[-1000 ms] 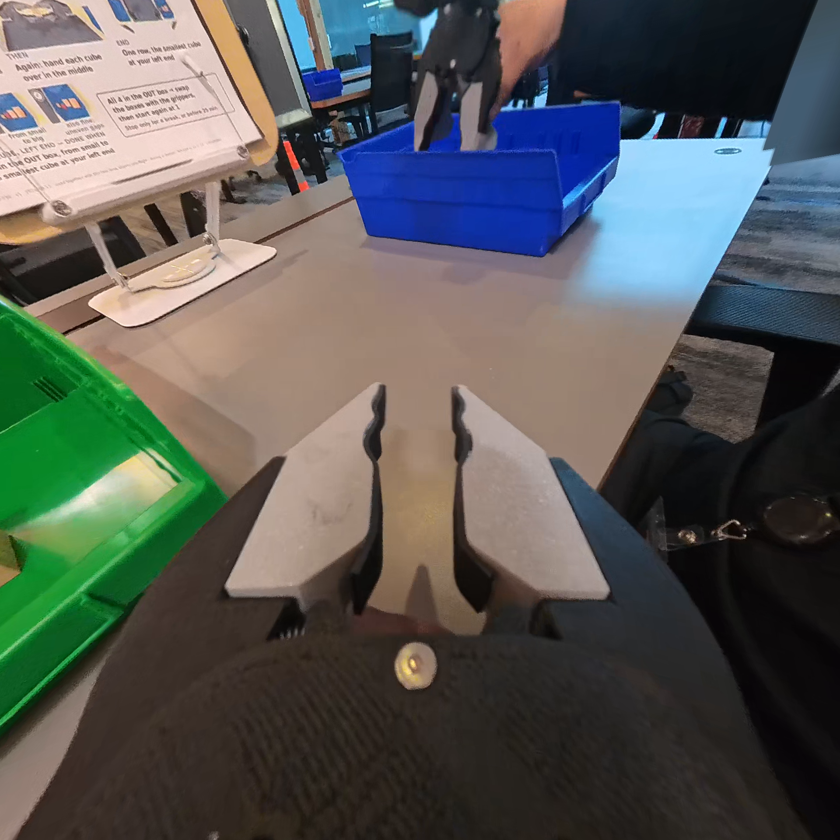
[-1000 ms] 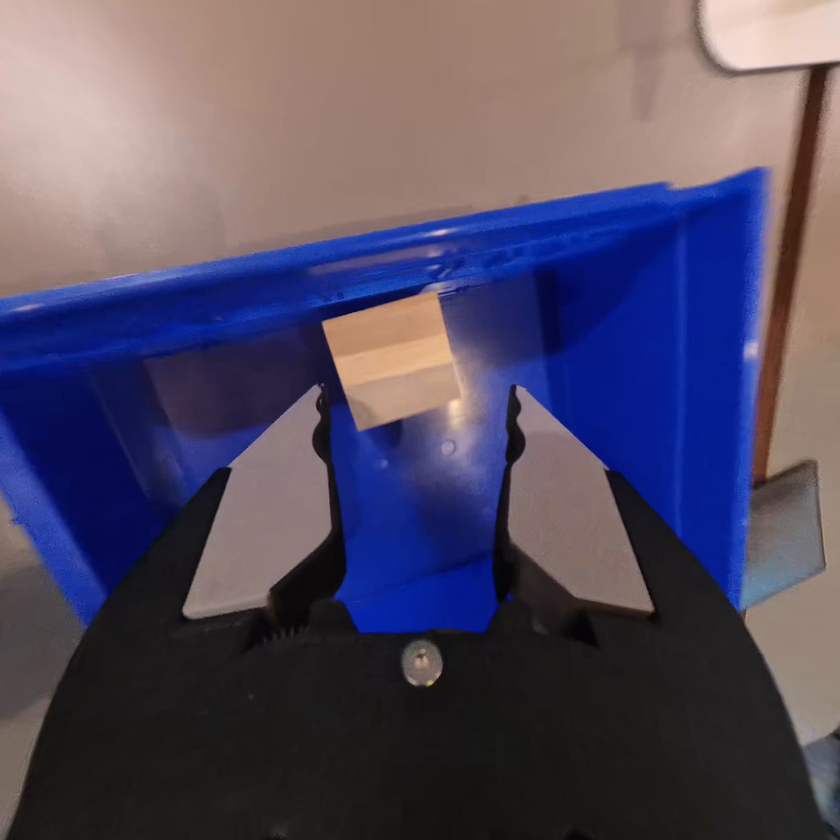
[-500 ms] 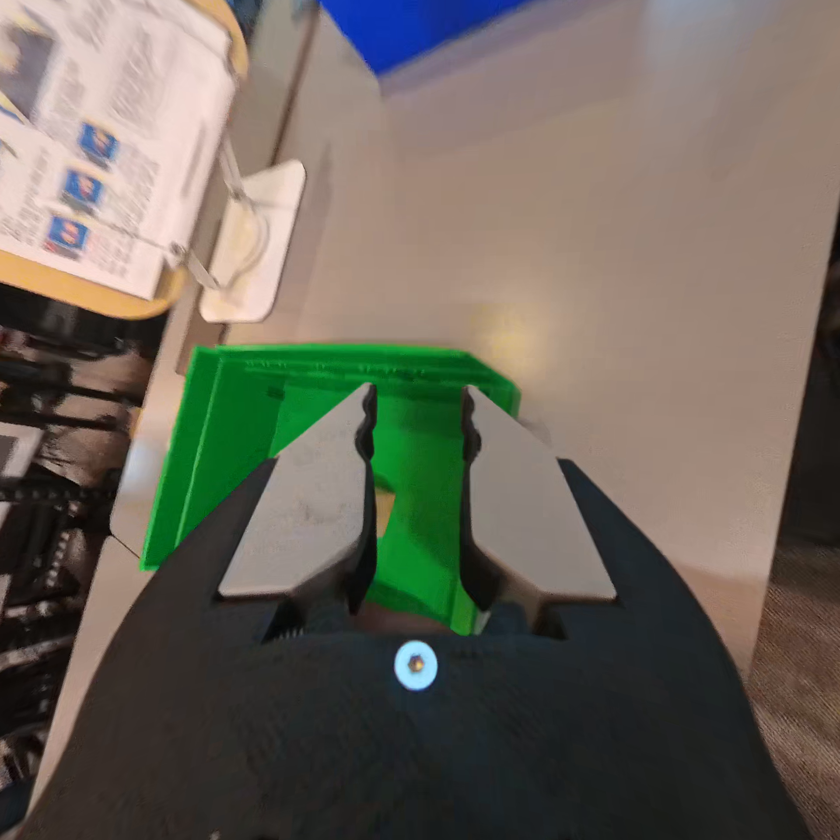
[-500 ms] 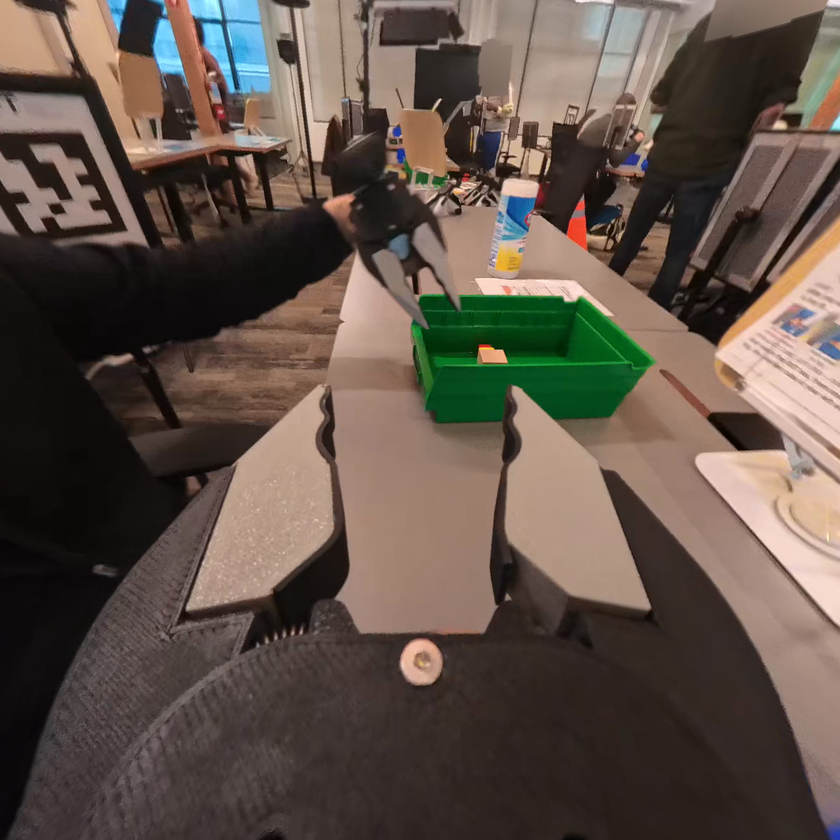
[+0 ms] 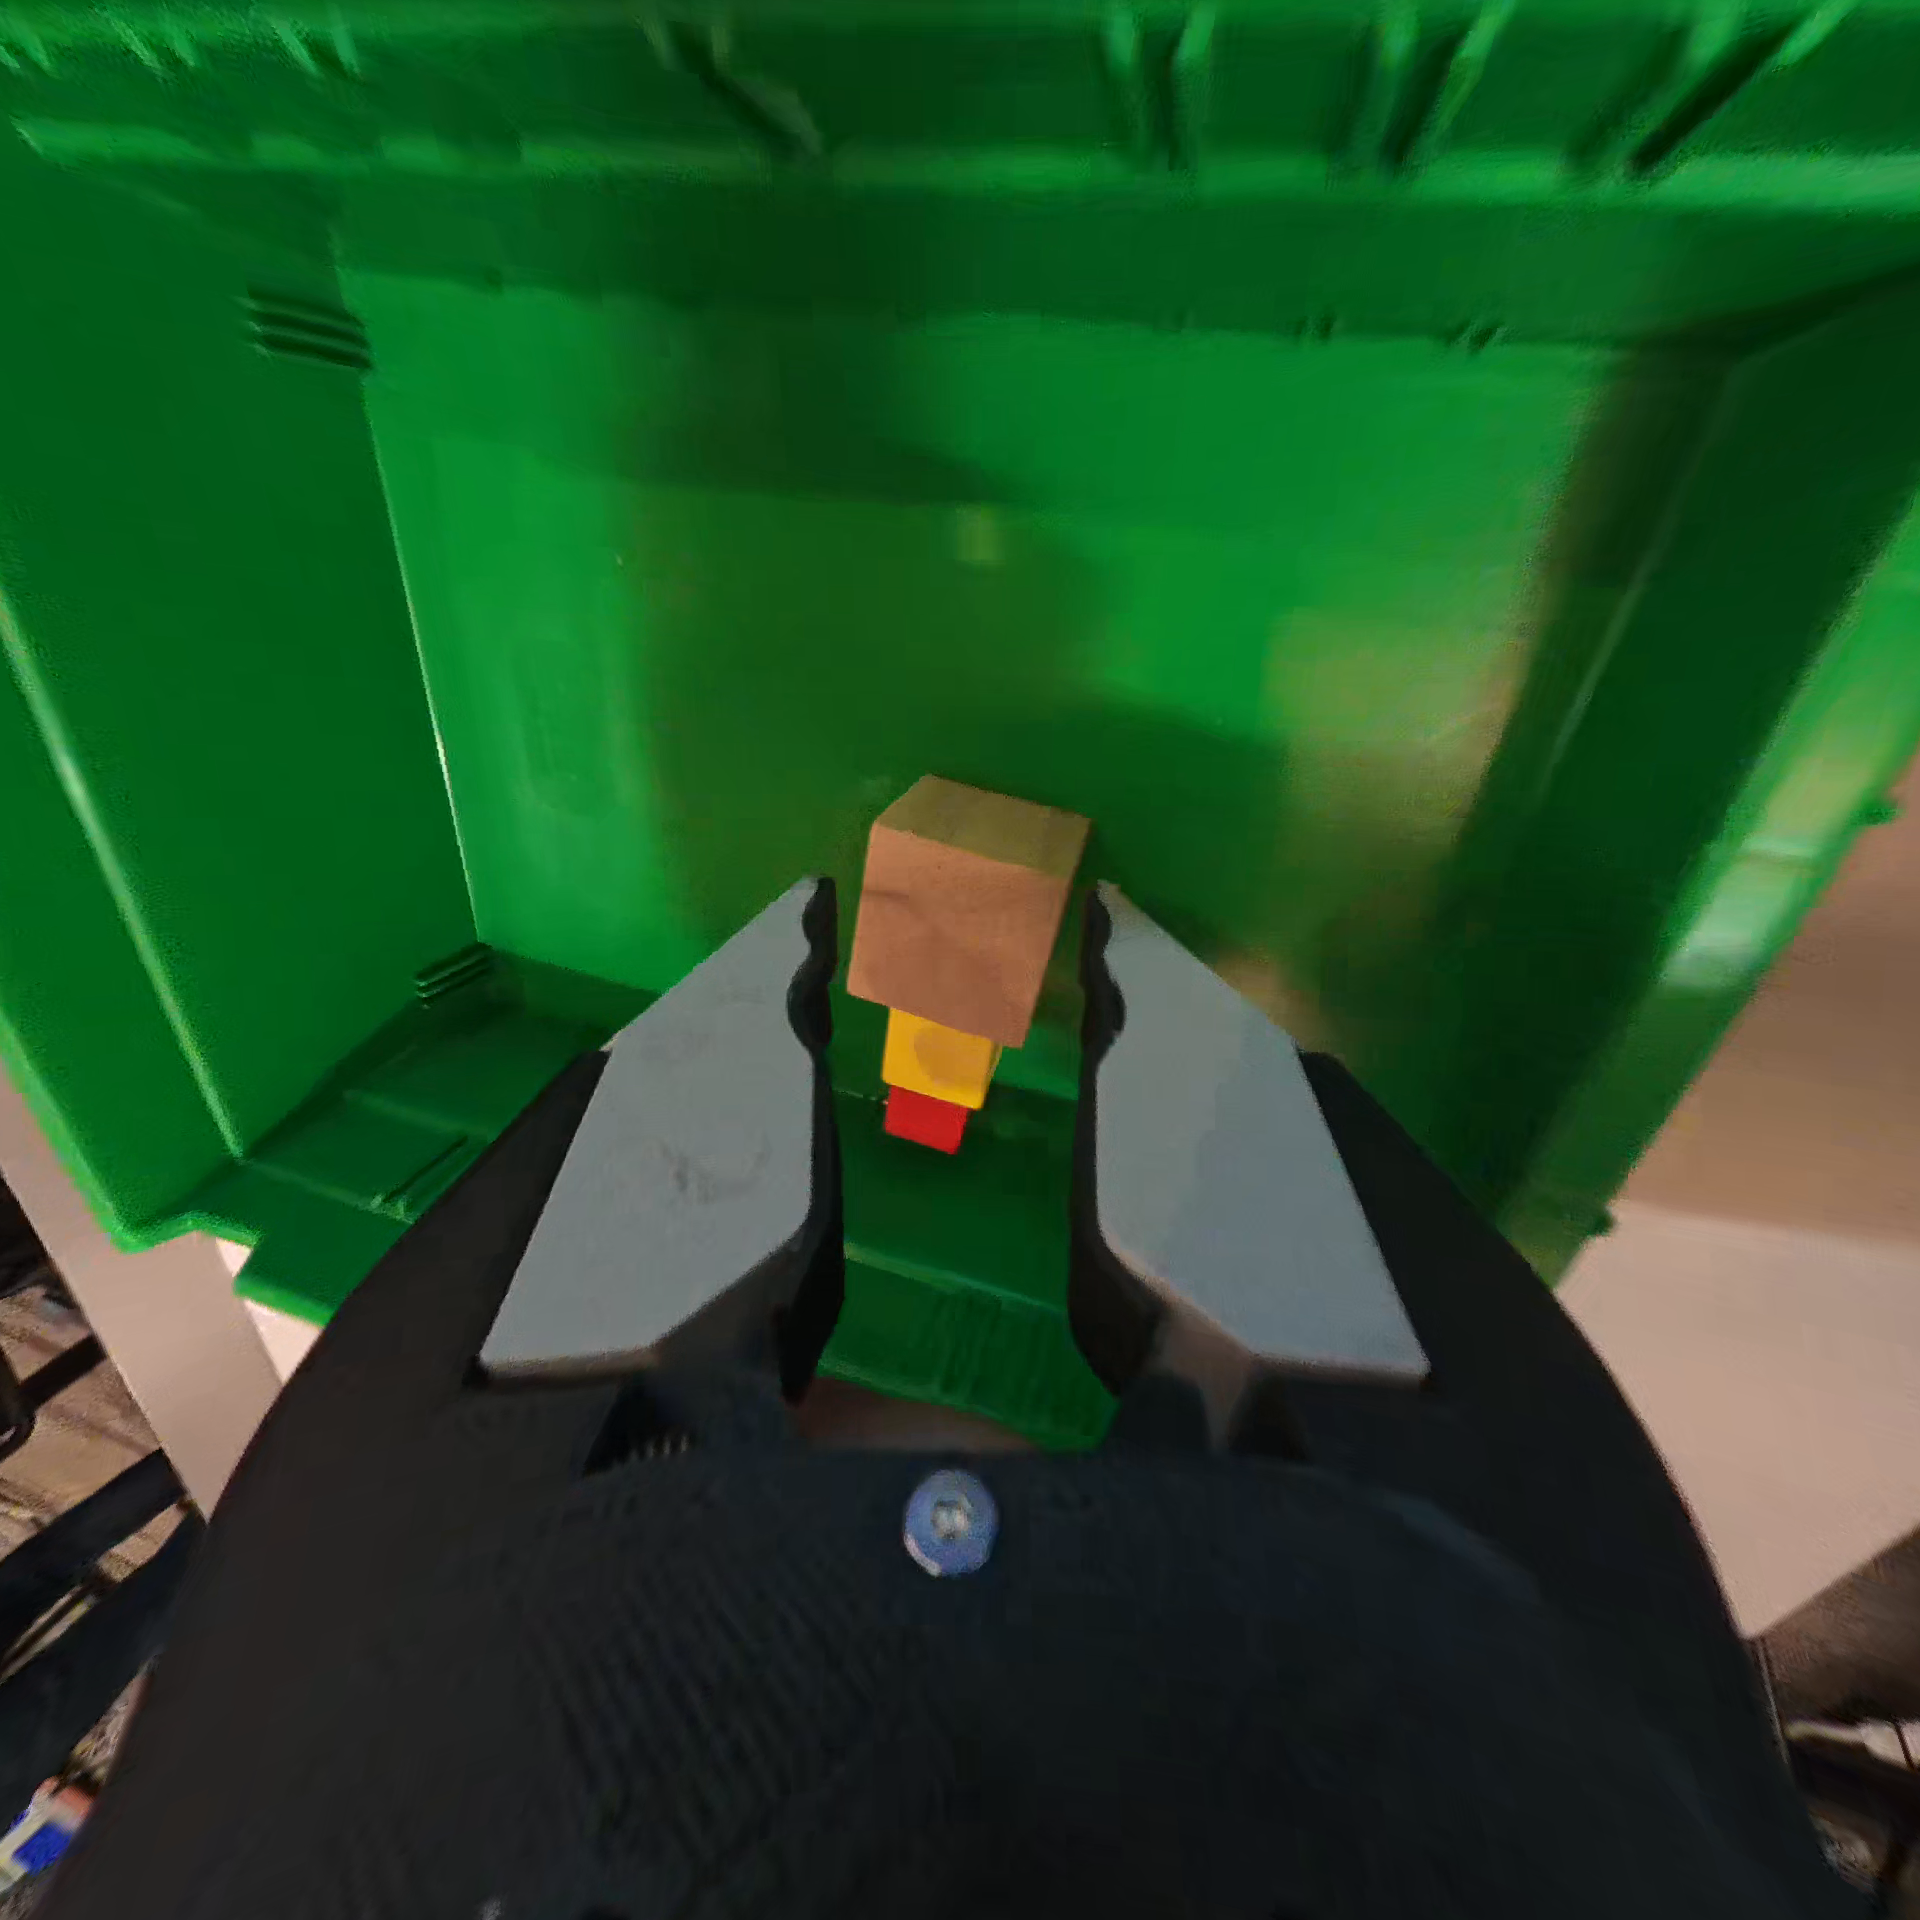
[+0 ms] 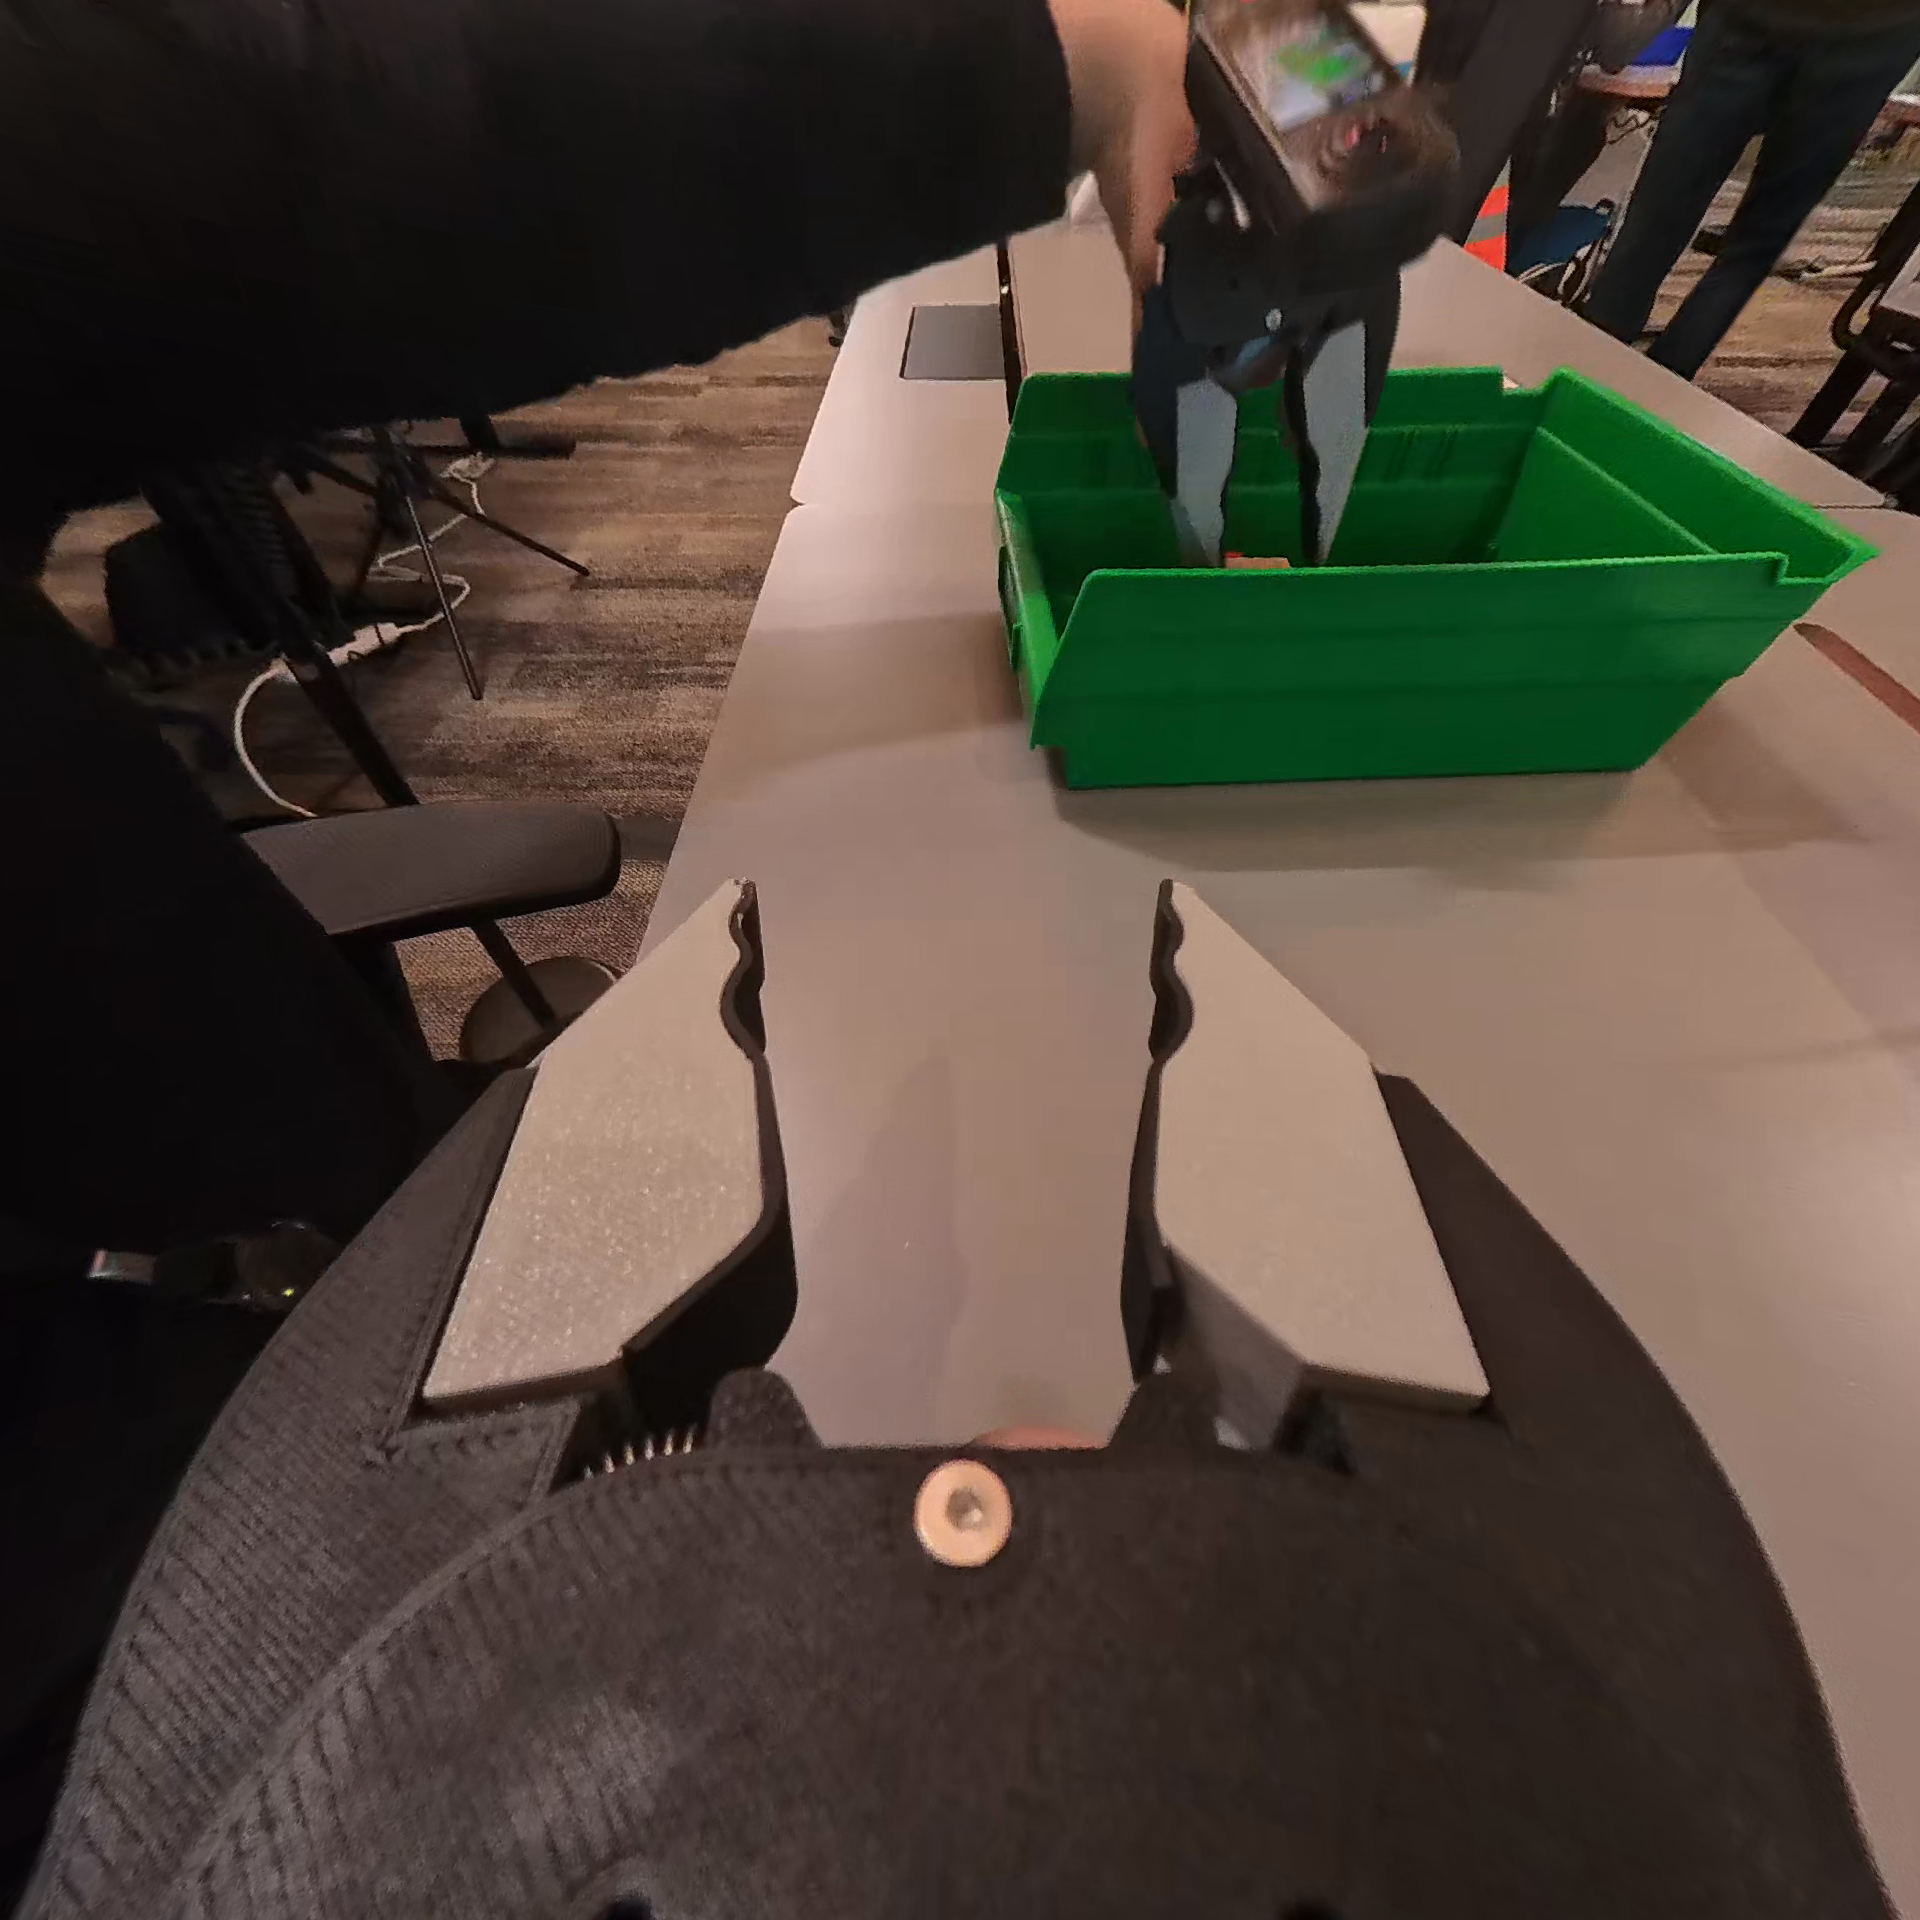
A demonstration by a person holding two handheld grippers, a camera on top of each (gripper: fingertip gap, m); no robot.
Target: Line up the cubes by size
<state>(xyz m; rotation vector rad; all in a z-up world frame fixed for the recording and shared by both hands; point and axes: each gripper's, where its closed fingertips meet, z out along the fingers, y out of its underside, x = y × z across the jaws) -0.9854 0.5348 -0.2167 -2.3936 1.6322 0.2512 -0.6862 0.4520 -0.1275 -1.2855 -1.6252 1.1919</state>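
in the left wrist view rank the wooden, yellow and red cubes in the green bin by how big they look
1. wooden cube
2. yellow cube
3. red cube

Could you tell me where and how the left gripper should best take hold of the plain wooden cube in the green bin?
Grip the wooden cube across its two flat side faces, descending from above. The left gripper already straddles it, open; the yellow cube blocks one remaining side.

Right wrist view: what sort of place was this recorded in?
Probably a shared office or lab workspace. A long grey table carries the green bin, an office chair armrest sits beside it, cables trail over a carpeted floor, and another person's legs stand farther back.
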